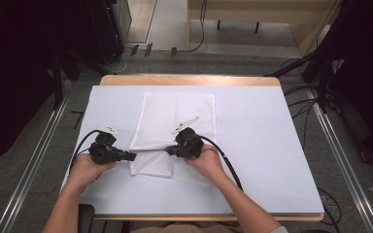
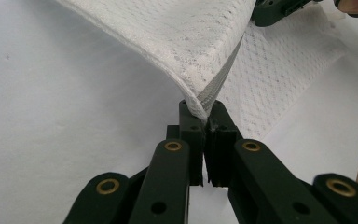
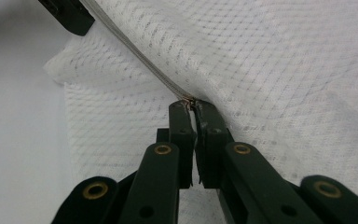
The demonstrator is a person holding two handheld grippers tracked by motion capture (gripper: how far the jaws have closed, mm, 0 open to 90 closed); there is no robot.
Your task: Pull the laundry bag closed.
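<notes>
left gripper (image 2: 204, 122) was clamped on the mesh bag (image 1: 175, 116) corner; right gripper (image 3: 193, 108) gripped its zipper edge (image 3: 140, 58) between the fingertips.

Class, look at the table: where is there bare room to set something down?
Bare white tabletop lies right of the mesh bag, and a narrower strip along its left. It is crowded at the bag's near edge, where the left gripper and right gripper clamp it.

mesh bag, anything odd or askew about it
Nothing damaged. The mesh bag lies slightly askew on the table, its near edge folded over where the left gripper and right gripper pinch the zipper edge.
</notes>
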